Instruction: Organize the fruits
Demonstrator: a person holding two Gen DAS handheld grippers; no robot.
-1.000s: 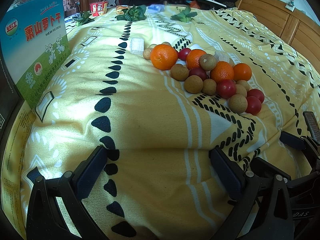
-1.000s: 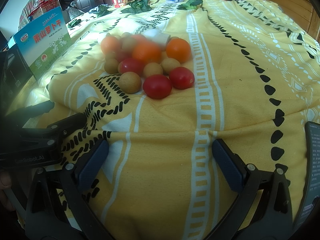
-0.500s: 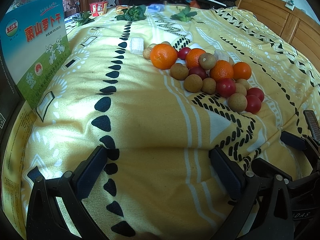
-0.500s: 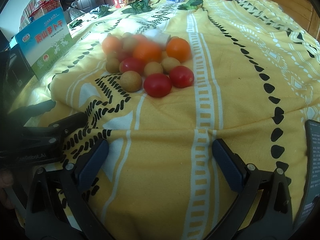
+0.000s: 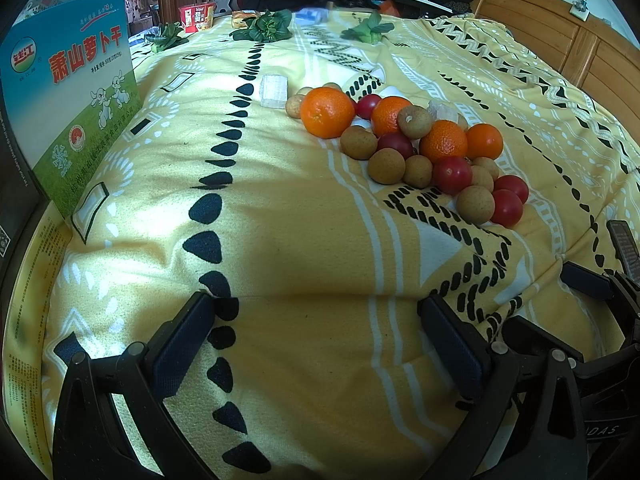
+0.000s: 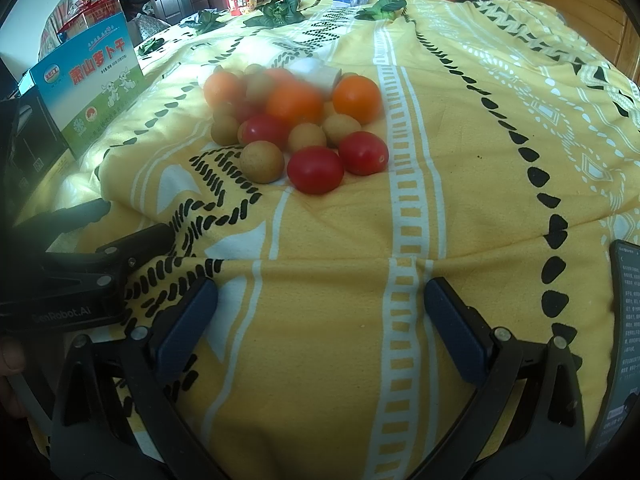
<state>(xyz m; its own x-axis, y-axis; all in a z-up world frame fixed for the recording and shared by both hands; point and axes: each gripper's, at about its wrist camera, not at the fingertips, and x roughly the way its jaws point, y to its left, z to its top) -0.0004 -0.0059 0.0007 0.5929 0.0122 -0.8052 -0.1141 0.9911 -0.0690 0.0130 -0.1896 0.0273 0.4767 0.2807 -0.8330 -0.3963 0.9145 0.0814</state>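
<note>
A mixed pile of fruit lies on a yellow patterned blanket [image 5: 280, 240]: oranges [image 5: 327, 112], red cherry tomatoes [image 5: 452, 174] and brown longans [image 5: 386, 166]. In the right wrist view the nearest pieces are a red tomato [image 6: 315, 169] and a longan [image 6: 262, 161]. My left gripper [image 5: 320, 344] is open and empty, low over the blanket, well short of the pile. My right gripper [image 6: 320, 324] is open and empty, also short of the pile. The left gripper's body [image 6: 80, 276] shows at the left of the right wrist view.
A blue and green carton [image 5: 68, 96] stands at the left. A white block [image 5: 273, 86] lies beside the pile. Leafy greens [image 5: 264, 28] and a red cup [image 5: 196, 16] lie at the far end. A phone [image 6: 624, 340] lies at the right. A wooden headboard [image 5: 580, 48] is at the far right.
The right gripper has moved slightly forward toward the pile. The left gripper has barely moved. No fruit has moved.
</note>
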